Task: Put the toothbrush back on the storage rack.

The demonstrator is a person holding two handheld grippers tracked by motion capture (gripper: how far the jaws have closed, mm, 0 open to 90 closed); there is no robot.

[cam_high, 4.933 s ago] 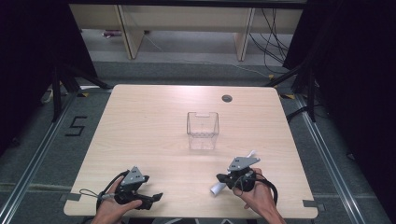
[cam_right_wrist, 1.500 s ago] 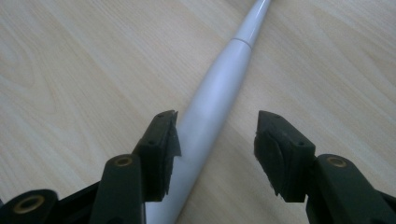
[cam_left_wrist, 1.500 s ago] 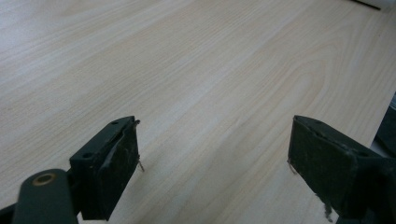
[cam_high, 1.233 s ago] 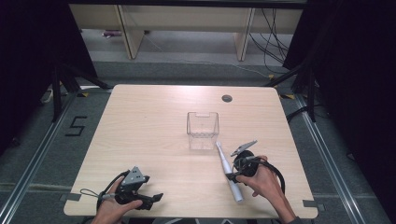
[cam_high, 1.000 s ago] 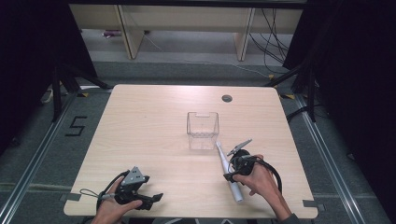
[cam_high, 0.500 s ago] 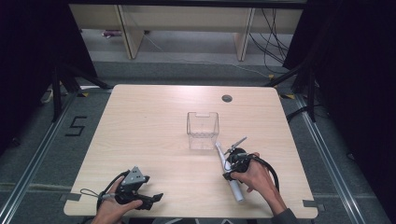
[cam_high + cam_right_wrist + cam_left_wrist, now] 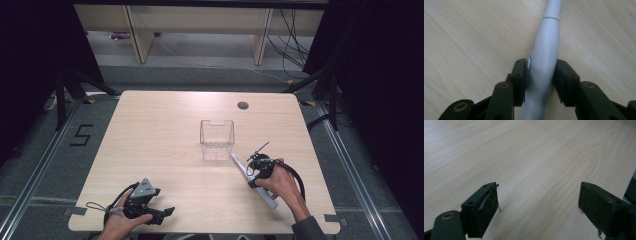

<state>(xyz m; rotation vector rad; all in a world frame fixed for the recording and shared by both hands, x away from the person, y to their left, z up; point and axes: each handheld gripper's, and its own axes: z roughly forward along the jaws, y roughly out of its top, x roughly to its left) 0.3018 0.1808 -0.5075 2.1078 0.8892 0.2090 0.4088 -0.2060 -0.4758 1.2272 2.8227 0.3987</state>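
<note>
A white electric toothbrush (image 7: 268, 198) lies flat on the wooden table (image 7: 160, 140), its head end pointing toward the clear box (image 7: 217, 140). My right gripper (image 7: 254, 177) bears down on the middle of the handle. Its jaws have just been closing, and in the right gripper view both pads press the sides of the toothbrush (image 7: 547, 50) inside my right gripper (image 7: 540, 68). At the table's front left my left gripper (image 7: 163, 212) rests in a hand, open. In the left gripper view the left gripper (image 7: 538, 202) has bare wood between its wide jaws.
The clear plastic box stands upright at the table's centre, just left of the toothbrush's head end. A round cable hole (image 7: 243, 105) sits near the far edge. Shelving legs and cables lie on the floor beyond the table.
The right hand has shifted a little along the toothbrush toward the box and its jaws have closed onto the handle. The left hand has not moved.
</note>
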